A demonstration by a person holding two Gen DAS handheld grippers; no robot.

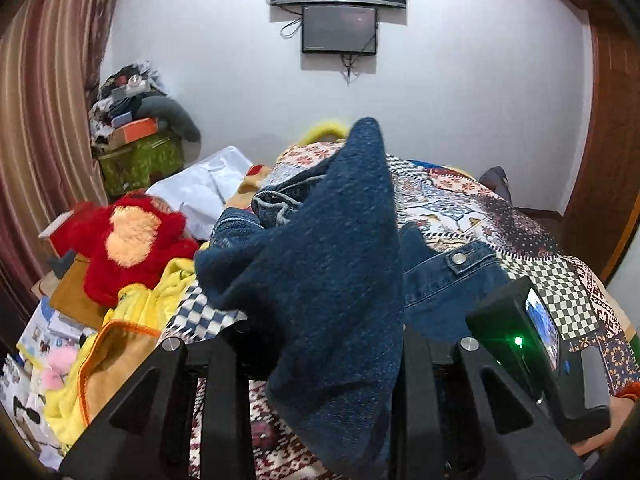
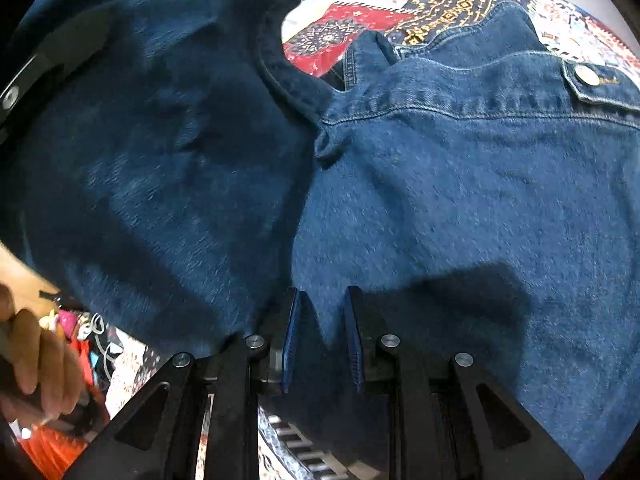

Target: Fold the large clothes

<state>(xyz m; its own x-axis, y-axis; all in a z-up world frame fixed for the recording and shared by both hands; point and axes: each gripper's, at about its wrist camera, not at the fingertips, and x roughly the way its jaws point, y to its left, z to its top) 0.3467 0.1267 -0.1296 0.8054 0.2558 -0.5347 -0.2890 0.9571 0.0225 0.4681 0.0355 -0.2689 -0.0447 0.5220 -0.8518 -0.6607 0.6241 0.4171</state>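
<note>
- We count one denim jacket (image 1: 332, 264)
- two screens (image 1: 339, 29) on the wall
- one red plush (image 1: 128, 240)
- two grippers: left (image 1: 324, 364), right (image 2: 322, 316)

The denim jacket (image 2: 460, 184) I'm handling is coarse woven cotton, matt, with raised stitched seams and a shiny metal snap button (image 2: 587, 75) on its pocket flap. My right gripper (image 2: 322, 344) is matt black plastic with bright steel screw heads, and its pads (image 2: 290, 344) look ribbed blue rubber. My left gripper (image 1: 320, 364) has the same matt black plastic. The bedspread (image 1: 472, 208) under the cloth is smooth printed patchwork fabric. At the bed's left edge, I see a fluffy red plush toy (image 1: 132, 240) and a soft yellow fleece blanket (image 1: 132, 320). The wall screen (image 1: 339, 29) is glossy.
</note>
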